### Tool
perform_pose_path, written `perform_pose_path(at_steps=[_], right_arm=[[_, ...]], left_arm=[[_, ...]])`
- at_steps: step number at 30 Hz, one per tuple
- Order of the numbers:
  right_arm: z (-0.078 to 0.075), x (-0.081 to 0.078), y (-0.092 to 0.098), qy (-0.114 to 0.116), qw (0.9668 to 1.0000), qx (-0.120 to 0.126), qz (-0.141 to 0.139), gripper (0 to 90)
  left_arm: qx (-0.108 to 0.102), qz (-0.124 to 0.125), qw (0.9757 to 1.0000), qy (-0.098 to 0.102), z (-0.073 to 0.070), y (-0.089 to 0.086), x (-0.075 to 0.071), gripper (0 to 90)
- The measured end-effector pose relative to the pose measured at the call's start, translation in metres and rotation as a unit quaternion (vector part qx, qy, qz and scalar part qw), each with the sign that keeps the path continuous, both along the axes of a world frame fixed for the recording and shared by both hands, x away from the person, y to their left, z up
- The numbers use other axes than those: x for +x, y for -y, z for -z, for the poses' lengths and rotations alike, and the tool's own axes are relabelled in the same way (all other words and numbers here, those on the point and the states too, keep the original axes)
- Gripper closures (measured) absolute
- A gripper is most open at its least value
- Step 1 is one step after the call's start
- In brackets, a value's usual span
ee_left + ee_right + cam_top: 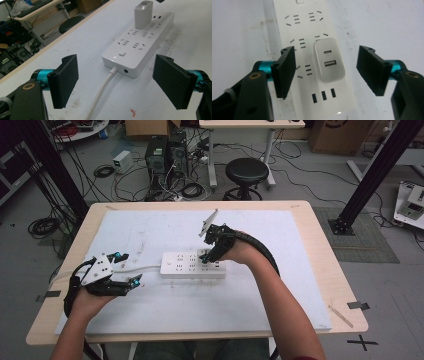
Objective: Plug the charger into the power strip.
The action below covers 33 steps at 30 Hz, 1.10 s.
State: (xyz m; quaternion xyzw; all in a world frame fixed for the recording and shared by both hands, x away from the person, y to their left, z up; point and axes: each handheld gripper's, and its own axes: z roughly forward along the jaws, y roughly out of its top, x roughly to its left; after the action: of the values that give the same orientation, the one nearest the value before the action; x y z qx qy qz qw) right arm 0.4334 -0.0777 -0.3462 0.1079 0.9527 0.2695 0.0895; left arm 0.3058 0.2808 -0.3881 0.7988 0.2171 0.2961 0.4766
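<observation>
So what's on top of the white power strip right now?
A white USB charger stands plugged into the power strip near its USB-port end. The socket under it is covered, so its slots cannot be seen.

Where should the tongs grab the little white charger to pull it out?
Grip the charger by its two long flat sides, coming straight down from above. It stands upright in the power strip, and its rounded block rises clear of the strip's top. The right tongs already hang open either side of it.
</observation>
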Motion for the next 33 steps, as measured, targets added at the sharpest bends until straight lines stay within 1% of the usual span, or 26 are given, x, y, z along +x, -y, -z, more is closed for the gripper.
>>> perform_pose_path(at_steps=[2, 3, 4, 5, 6, 7, 8, 10, 11, 12, 13, 15, 16, 18, 20, 21, 22, 23, 25, 26, 28, 30, 31, 32, 33], right_arm=[[-0.001, -0.004, 0.009, 0.000, 0.9994, 0.032, 0.012, 28.9], [-0.001, -0.007, 0.013, -0.004, 0.9989, 0.042, 0.021, 27.3], [-0.001, -0.007, 0.013, -0.004, 0.9989, 0.042, 0.021, 27.3], [-0.002, -0.009, 0.016, -0.003, 0.9983, 0.051, 0.029, 26.2], [-0.002, -0.012, 0.021, 0.004, 0.9977, 0.059, 0.033, 24.9], [-0.003, -0.016, 0.026, 0.004, 0.9964, 0.071, 0.045, 24.0], [-0.004, -0.020, 0.031, 0.004, 0.9948, 0.087, 0.053, 21.9], [-0.004, -0.026, 0.042, 0.012, 0.9915, 0.112, 0.066, 21.1], [-0.004, -0.030, 0.048, 0.018, 0.9893, 0.124, 0.076, 19.9], [-0.003, -0.033, 0.053, 0.019, 0.9877, 0.131, 0.083, 19.8], [-0.004, -0.035, 0.057, 0.011, 0.9874, 0.129, 0.091, 19.8], [-0.002, -0.042, 0.068, 0.024, 0.9825, 0.154, 0.102, 19.8], [-0.002, -0.045, 0.073, 0.023, 0.9804, 0.165, 0.106, 19.8], [0.000, -0.050, 0.084, 0.029, 0.9771, 0.172, 0.122, 19.7], [0.003, -0.055, 0.094, 0.029, 0.9717, 0.195, 0.131, 19.7], [0.003, -0.055, 0.094, 0.029, 0.9717, 0.195, 0.131, 19.7], [0.007, -0.061, 0.109, 0.030, 0.9649, 0.215, 0.147, 19.7], [0.008, -0.063, 0.113, 0.031, 0.9631, 0.220, 0.151, 19.7], [0.010, -0.065, 0.121, 0.035, 0.9596, 0.230, 0.158, 19.7], [0.011, -0.066, 0.125, 0.038, 0.9583, 0.234, 0.160, 19.7], [0.012, -0.068, 0.131, 0.041, 0.9551, 0.240, 0.168, 19.7], [0.014, -0.070, 0.137, 0.043, 0.9527, 0.247, 0.172, 19.7], [0.014, -0.070, 0.137, 0.043, 0.9527, 0.247, 0.172, 19.7], [0.015, -0.071, 0.141, 0.045, 0.9509, 0.250, 0.177, 19.7], [0.015, -0.072, 0.142, 0.044, 0.9505, 0.249, 0.181, 19.7]], left_arm=[[-0.007, 0.000, 1.0000, 0.003, -0.001, 0.000, 0.002, 20.7], [-0.012, 0.000, 0.9999, 0.004, -0.002, 0.000, 0.003, 20.8], [-0.012, 0.000, 0.9999, 0.004, -0.002, 0.000, 0.003, 20.7], [-0.017, 0.001, 0.9998, 0.003, -0.002, 0.000, 0.004, 20.7], [-0.019, 0.004, 0.9998, 0.005, -0.003, 0.000, 0.005, 20.8], [-0.027, 0.005, 0.9996, 0.006, -0.003, 0.000, 0.006, 20.8], [-0.032, 0.007, 0.9995, 0.003, -0.003, 0.000, 0.006, 20.8], [-0.031, 0.011, 0.9995, 0.003, -0.003, -0.001, 0.007, 20.7], [-0.032, 0.012, 0.9994, 0.002, -0.004, 0.000, 0.008, 20.8], [-0.031, 0.014, 0.9994, 0.000, -0.004, 0.000, 0.008, 20.7], [-0.032, 0.016, 0.9993, -0.002, -0.004, 0.000, 0.007, 20.8], [-0.031, 0.022, 0.9993, -0.002, -0.006, 0.001, 0.007, 20.7], [-0.033, 0.025, 0.9991, -0.003, -0.006, 0.001, 0.007, 20.7], [-0.032, 0.028, 0.9991, -0.003, -0.007, 0.002, 0.005, 20.7], [-0.036, 0.031, 0.9989, -0.006, -0.008, 0.003, 0.004, 20.8], [-0.036, 0.031, 0.9989, -0.006, -0.008, 0.003, 0.004, 20.7], [-0.040, 0.031, 0.9987, -0.010, -0.009, 0.003, 0.003, 20.7], [-0.041, 0.029, 0.9987, -0.011, -0.008, 0.003, 0.004, 20.7], [-0.035, 0.027, 0.9989, -0.018, -0.008, 0.002, 0.005, 20.8], [-0.028, 0.025, 0.9991, -0.020, -0.008, 0.001, 0.006, 20.7], [-0.025, 0.023, 0.9991, -0.025, -0.007, 0.001, 0.008, 20.8], [-0.026, 0.021, 0.9991, -0.027, -0.006, 0.001, 0.008, 20.7], [-0.026, 0.021, 0.9991, -0.027, -0.006, 0.001, 0.008, 20.8], [-0.027, 0.019, 0.9991, -0.027, -0.006, 0.001, 0.009, 20.7], [-0.025, 0.020, 0.9991, -0.029, -0.006, 0.001, 0.010, 20.8]])
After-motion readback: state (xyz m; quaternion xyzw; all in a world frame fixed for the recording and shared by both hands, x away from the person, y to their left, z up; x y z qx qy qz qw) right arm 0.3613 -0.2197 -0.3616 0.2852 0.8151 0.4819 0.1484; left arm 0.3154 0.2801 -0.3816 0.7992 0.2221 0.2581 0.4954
